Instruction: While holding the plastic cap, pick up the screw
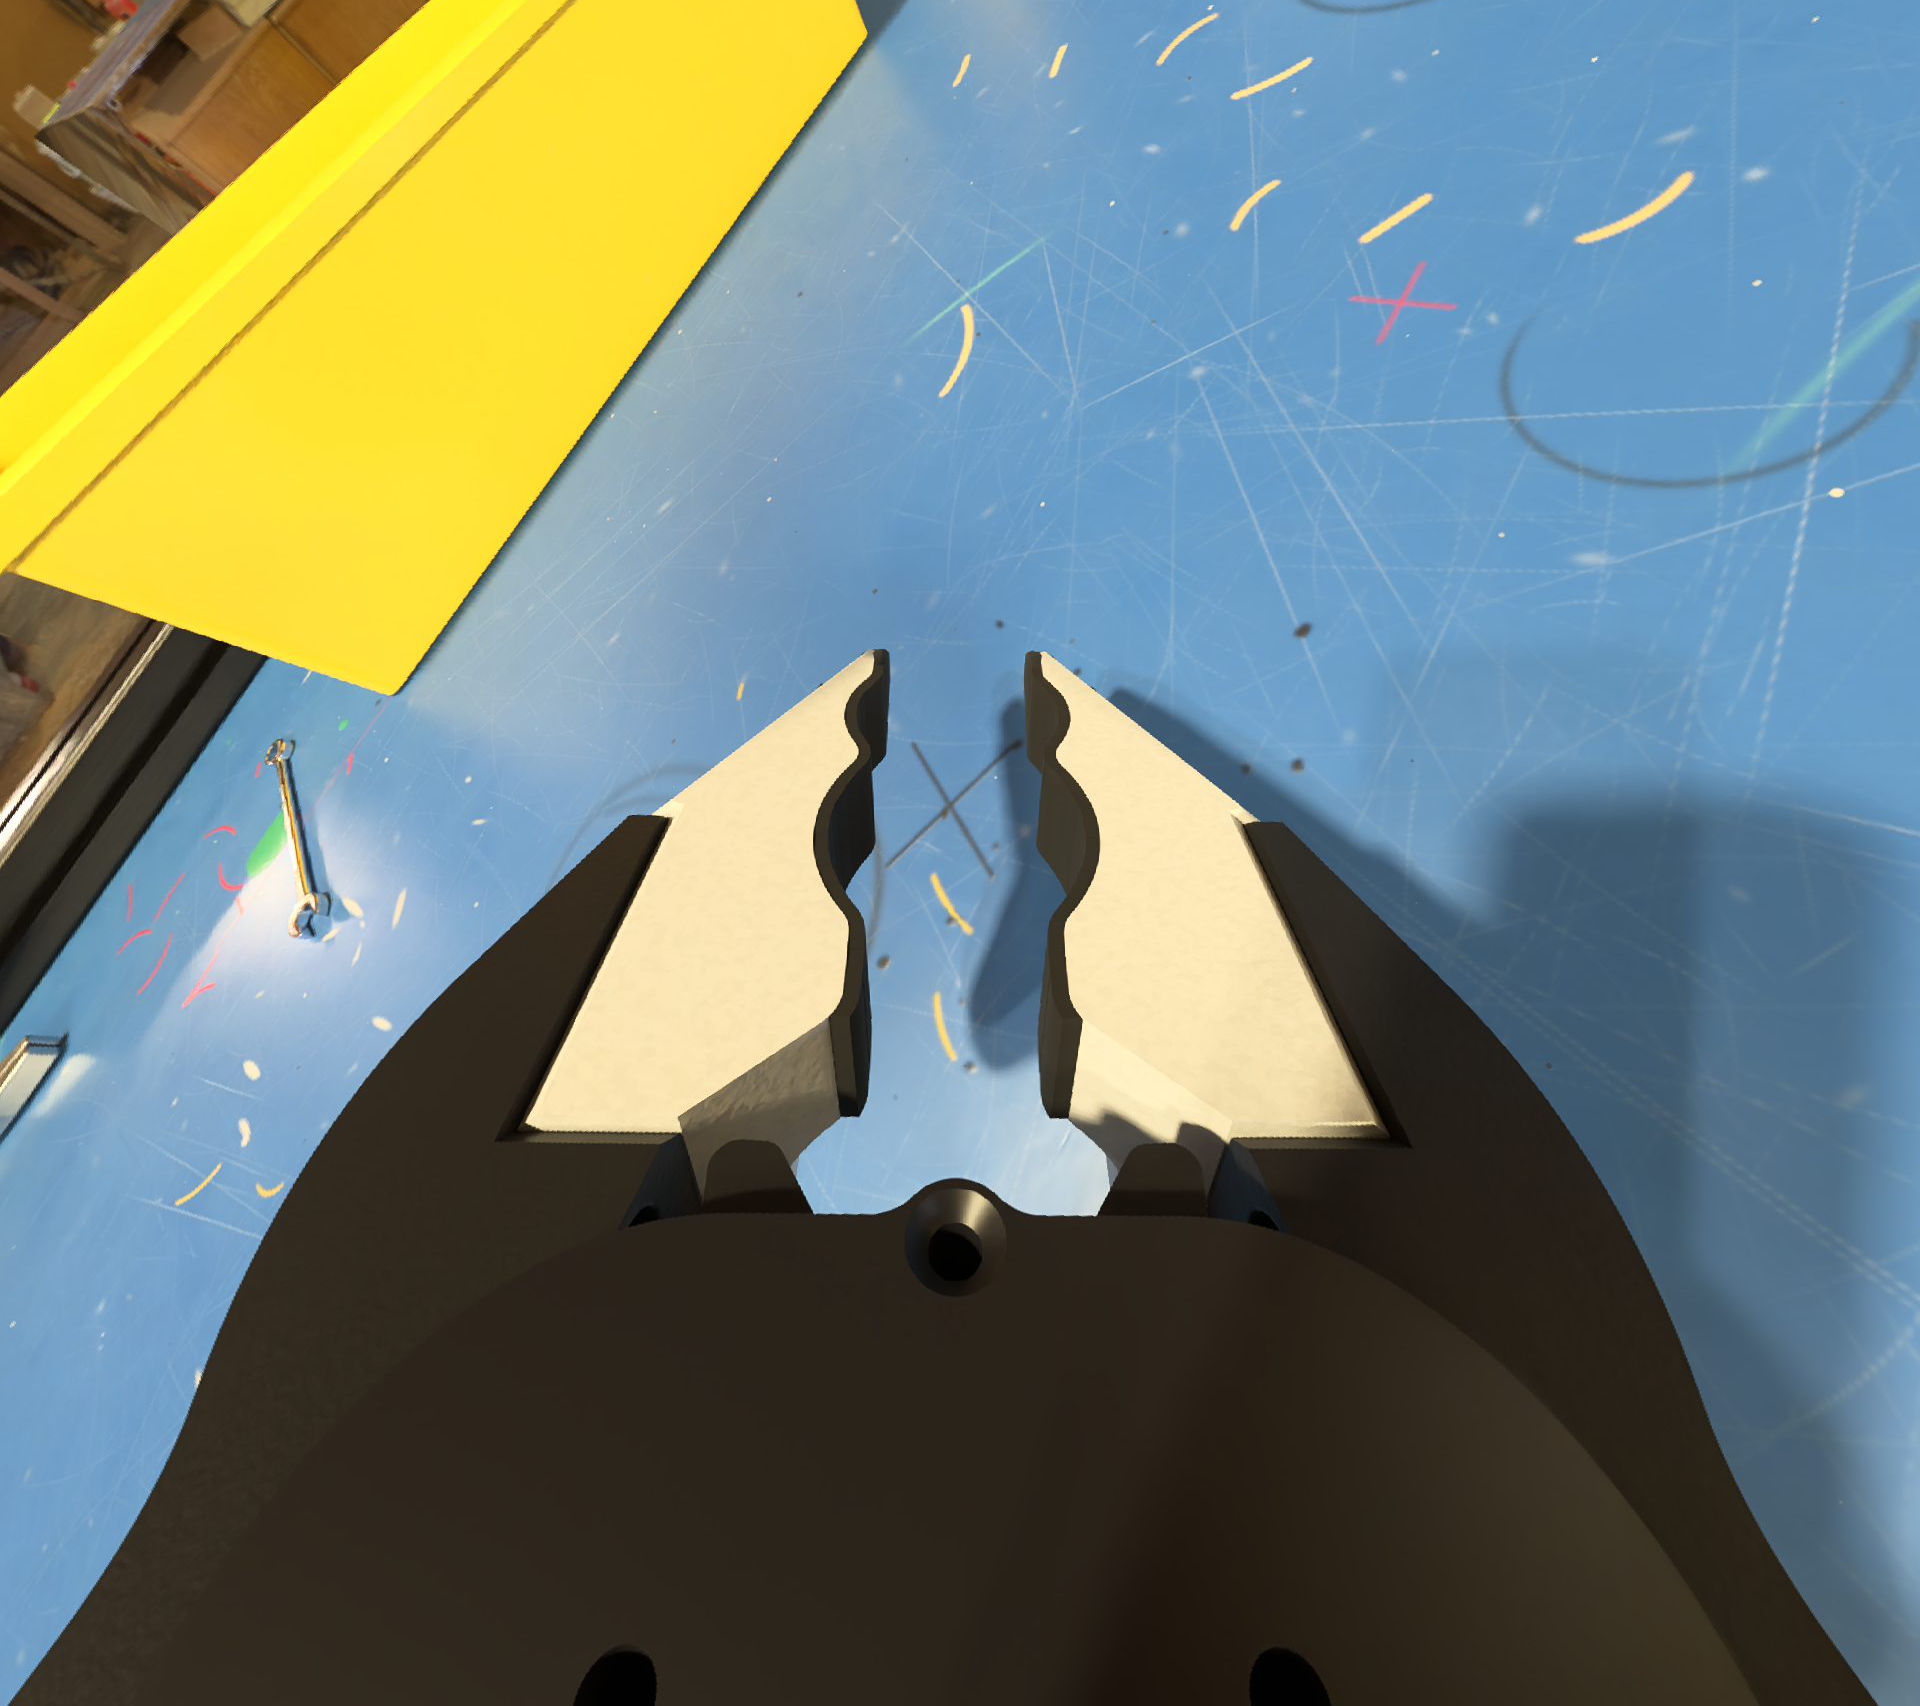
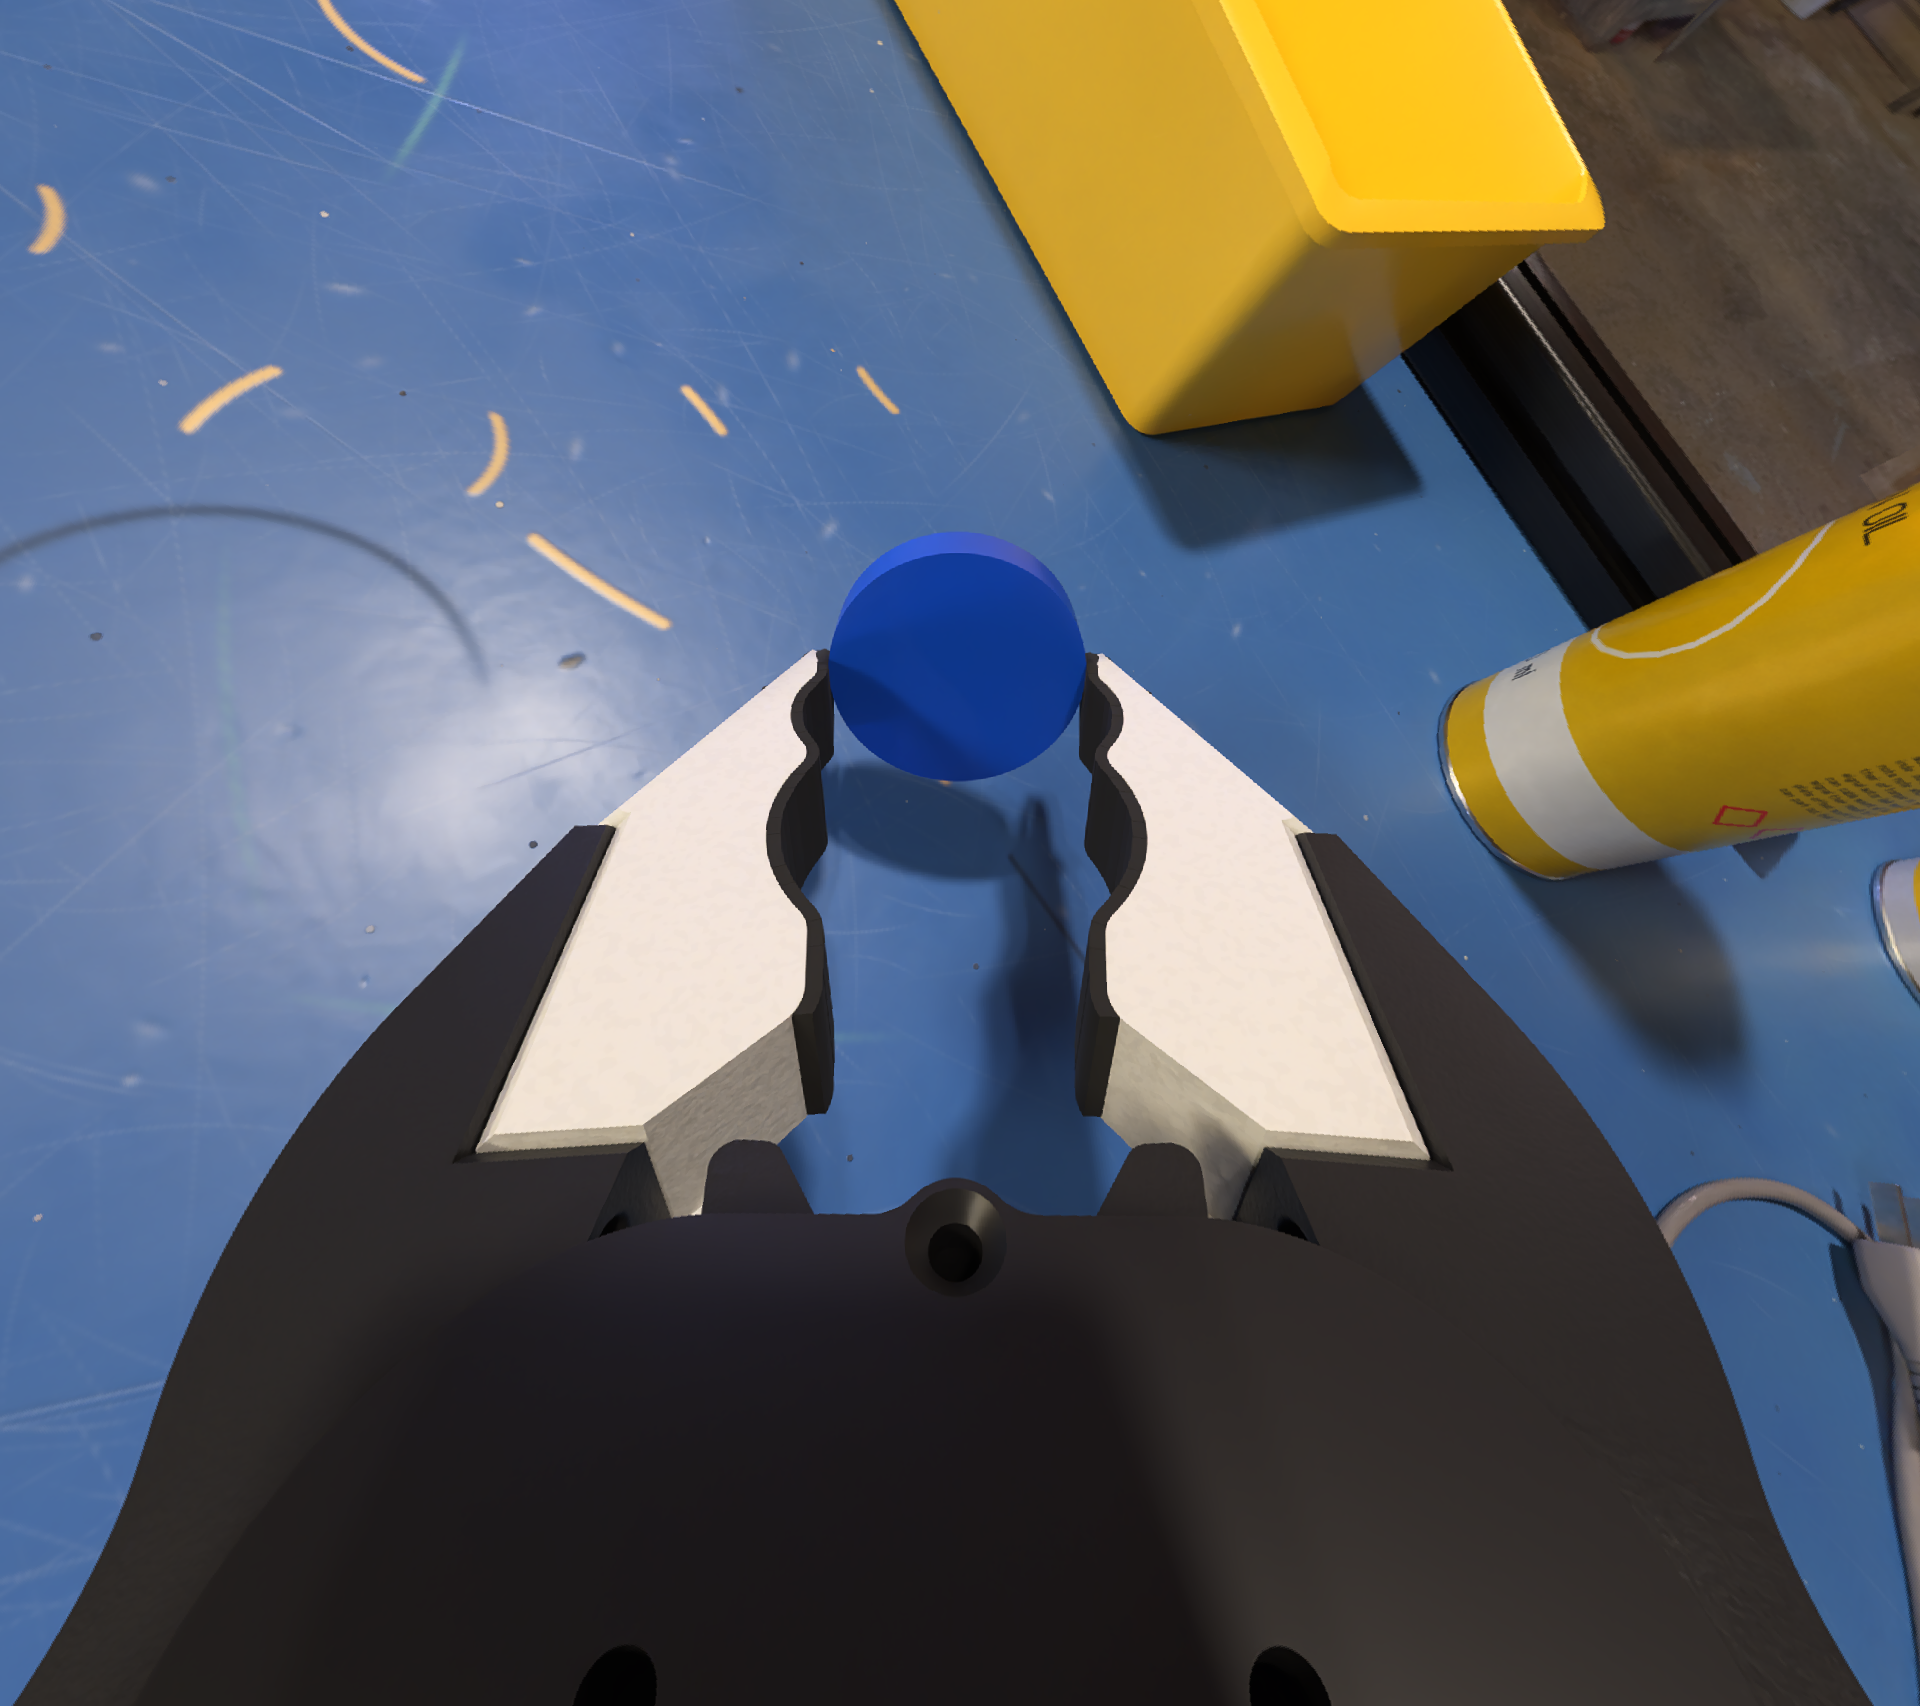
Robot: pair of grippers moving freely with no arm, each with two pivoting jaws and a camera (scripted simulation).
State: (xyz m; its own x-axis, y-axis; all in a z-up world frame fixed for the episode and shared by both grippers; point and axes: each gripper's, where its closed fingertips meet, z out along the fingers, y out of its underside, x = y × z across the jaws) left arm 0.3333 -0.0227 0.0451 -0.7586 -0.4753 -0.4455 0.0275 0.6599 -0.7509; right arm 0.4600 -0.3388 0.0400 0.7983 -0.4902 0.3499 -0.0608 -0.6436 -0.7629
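In the right wrist view my right gripper (image 2: pixel 956 664) is shut on a round blue plastic cap (image 2: pixel 956 654). It pinches the cap at its fingertips and holds it above the blue table, and the cap's shadow lies beneath it. In the left wrist view my left gripper (image 1: pixel 956 664) hangs above the table with a narrow gap between its fingers and nothing in it. No screw shows in either view.
A yellow bin (image 1: pixel 436 285) stands on the table at the left of the left gripper and also shows in the right wrist view (image 2: pixel 1226 98). A small metal wrench (image 1: pixel 296 835) lies near the table's left edge. A yellow can (image 2: pixel 1683 721) lies at the right, and a grey cable (image 2: pixel 1829 1261) is below it.
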